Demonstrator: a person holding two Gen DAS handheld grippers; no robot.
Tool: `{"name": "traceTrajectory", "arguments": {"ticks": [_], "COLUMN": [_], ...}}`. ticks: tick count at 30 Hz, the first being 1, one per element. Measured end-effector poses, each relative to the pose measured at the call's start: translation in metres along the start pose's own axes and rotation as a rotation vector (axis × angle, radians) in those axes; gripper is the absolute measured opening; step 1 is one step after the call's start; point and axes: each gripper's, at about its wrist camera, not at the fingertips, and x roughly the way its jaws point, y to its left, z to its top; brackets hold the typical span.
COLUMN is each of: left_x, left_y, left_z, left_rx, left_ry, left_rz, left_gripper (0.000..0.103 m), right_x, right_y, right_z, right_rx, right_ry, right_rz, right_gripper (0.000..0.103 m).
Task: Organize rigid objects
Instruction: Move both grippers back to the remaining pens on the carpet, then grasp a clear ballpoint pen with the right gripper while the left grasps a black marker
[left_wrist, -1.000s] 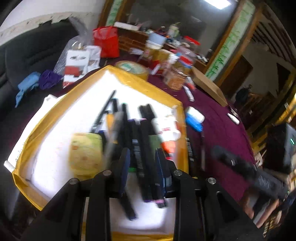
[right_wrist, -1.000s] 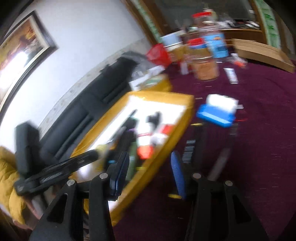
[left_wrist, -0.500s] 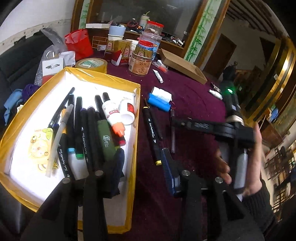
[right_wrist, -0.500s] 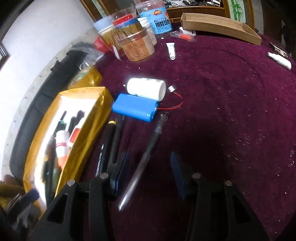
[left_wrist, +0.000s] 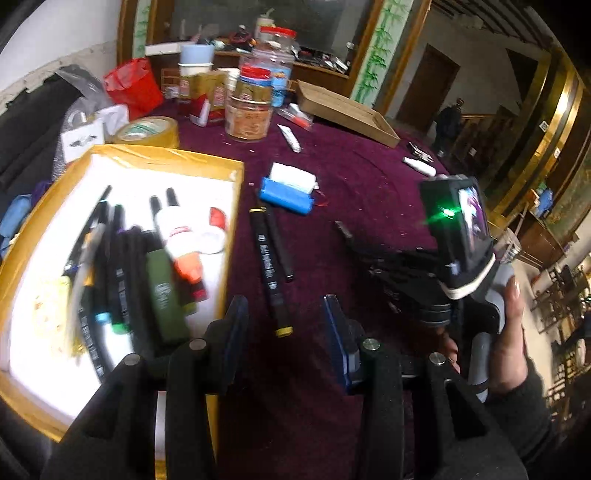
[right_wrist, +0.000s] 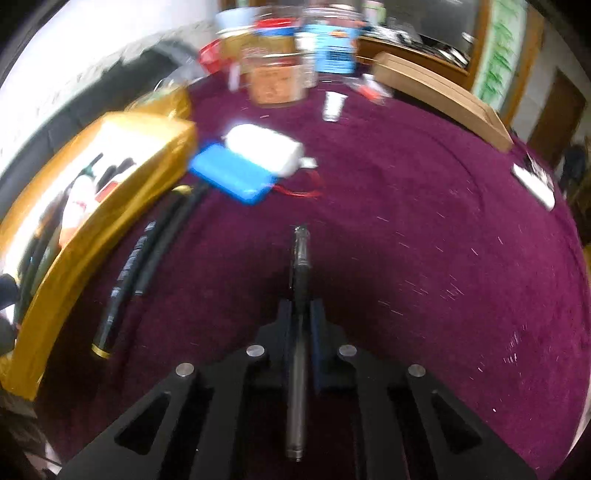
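Note:
A yellow tray (left_wrist: 159, 155) with a white floor holds several markers, a green case (left_wrist: 164, 295) and a glue bottle (left_wrist: 177, 232). Two black markers (left_wrist: 267, 266) lie on the purple cloth just right of the tray; they also show in the right wrist view (right_wrist: 136, 266). My left gripper (left_wrist: 284, 325) is open and empty just above their near ends. My right gripper (right_wrist: 301, 314) is shut on a dark grey pen (right_wrist: 299, 295), which sticks out forward over the cloth. In the left wrist view the right gripper (left_wrist: 373, 258) is at the right, held by a hand.
A blue battery pack (left_wrist: 286, 195) and a white cylinder (left_wrist: 291, 175) lie beyond the markers. Jars (left_wrist: 251, 110), a tape roll (left_wrist: 146, 133), a red bag (left_wrist: 131, 86) and a cardboard tray (left_wrist: 347, 110) stand at the back. A white tube (left_wrist: 290, 136) lies mid-table.
My right gripper has closed on the dark grey pen that lay on the cloth. My left gripper has moved right, from over the tray to over the two black markers.

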Motion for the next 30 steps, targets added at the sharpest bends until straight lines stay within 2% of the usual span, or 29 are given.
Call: {"name": "traceTrajectory", "arguments": {"ticks": [2,5,9,12,15,18,20,26,30], "left_x": [0.009,0.030,0.065,0.088,0.104,0.116,0.120,0.122,0.101], "left_y": [-0.006,-0.018,-0.033,-0.035,-0.033,-0.030,-0.027,-0.014,-0.014], "left_z": [0.011,0.030,0.046,0.052,0.053,0.051,0.051,0.048,0.023], "left_rx": [0.008,0.035,0.074,0.076,0.069,0.076,0.064,0.010,-0.024], "left_ry": [0.023,0.051,0.106,0.148,0.180,0.226,0.234,0.275,0.290], "left_rz": [-0.022,-0.012,0.085,0.110,0.159,0.193,0.215,0.152,0.111], "left_gripper": [0.038,0.038,0.038,0.038,0.032,0.016,0.014,0.010,0.008], "right_x": [-0.001,-0.002,-0.002,-0.003,-0.002,-0.001,-0.001,0.000,0.000], "right_y": [-0.021,-0.035,-0.042,-0.045,-0.041,-0.040,-0.041,-0.043,-0.043], "right_z": [0.000,0.001,0.000,-0.002,0.000,0.000,0.000,0.000,0.000], "right_rx": [0.075,0.126,0.171,0.188,0.186,0.193,0.194,0.194,0.192], "right_ry": [-0.016,-0.029,-0.025,-0.019,-0.019,-0.016,-0.015,-0.015,-0.016], "right_rz": [0.064,0.099,0.142,0.156,0.154,0.160,0.162,0.167,0.168], "right_gripper": [0.008,0.008,0.008,0.008,0.008,0.008,0.008,0.008,0.008]}}
